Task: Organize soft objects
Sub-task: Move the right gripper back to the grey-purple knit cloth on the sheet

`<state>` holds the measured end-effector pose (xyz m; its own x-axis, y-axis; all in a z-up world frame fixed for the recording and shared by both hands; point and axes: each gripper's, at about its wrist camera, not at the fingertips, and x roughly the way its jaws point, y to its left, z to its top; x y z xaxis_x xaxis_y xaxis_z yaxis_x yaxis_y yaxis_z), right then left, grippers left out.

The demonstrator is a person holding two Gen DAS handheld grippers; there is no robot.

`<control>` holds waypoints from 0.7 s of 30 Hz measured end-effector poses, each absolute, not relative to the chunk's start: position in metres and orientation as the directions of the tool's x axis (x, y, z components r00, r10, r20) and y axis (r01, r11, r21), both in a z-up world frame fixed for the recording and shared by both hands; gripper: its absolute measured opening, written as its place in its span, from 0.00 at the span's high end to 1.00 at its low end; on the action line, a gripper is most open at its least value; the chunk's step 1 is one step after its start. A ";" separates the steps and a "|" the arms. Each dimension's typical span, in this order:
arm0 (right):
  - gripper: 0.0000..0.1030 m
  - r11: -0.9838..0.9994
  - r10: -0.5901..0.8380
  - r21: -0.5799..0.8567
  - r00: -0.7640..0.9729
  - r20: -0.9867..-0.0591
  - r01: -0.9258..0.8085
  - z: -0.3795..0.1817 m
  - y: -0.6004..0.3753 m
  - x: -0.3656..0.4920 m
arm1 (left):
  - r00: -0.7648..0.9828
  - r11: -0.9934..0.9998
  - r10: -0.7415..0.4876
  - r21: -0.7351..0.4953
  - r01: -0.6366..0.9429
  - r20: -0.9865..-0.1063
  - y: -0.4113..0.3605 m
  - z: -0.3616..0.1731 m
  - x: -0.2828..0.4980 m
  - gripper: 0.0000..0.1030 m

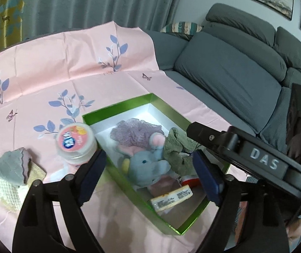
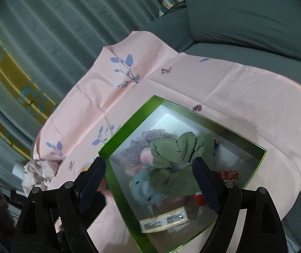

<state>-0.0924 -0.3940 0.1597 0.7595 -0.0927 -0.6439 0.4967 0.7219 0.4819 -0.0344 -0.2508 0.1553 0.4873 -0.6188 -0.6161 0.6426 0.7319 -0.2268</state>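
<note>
Still, both hand-held grippers (left (image 1: 148,168), right (image 2: 148,179)) wide open, empty, over green box (image 1: 116,107) w/ plush elephant (image 1: 148,164) and green cloth (image 2: 175,160) mid-frame; knit cloth (image 1: 7,181) lower left outside, could snag on pickup.

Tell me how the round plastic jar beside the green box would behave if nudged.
The round plastic jar looks rigid, unlike the plush elephant. It stands upright and squat on the wrinkled pink cloth, so it would probably slide or snag rather than tip. If knocked onto its side, its round wall would likely let it roll.
</note>
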 end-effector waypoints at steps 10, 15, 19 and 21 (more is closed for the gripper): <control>0.10 0.756 -0.140 0.415 0.745 -0.652 0.506 0.171 -0.372 -0.093 | 0.534 0.762 -0.622 -0.287 0.580 -0.572 -0.191 0.161 -0.042 0.03; 0.08 0.777 -0.157 0.384 0.744 -0.649 0.499 0.177 -0.358 -0.091 | 0.588 0.804 -0.582 -0.290 0.518 -0.562 -0.150 0.157 -0.046 0.01; 0.08 0.790 -0.155 0.377 0.753 -0.640 0.484 0.180 -0.348 -0.088 | 0.624 0.833 -0.552 -0.325 0.448 -0.554 -0.107 0.151 -0.047 0.01; 0.08 0.803 -0.157 0.364 0.756 -0.635 0.472 0.182 -0.341 -0.086 | 0.646 0.851 -0.525 -0.328 0.411 -0.554 -0.087 0.148 -0.046 0.01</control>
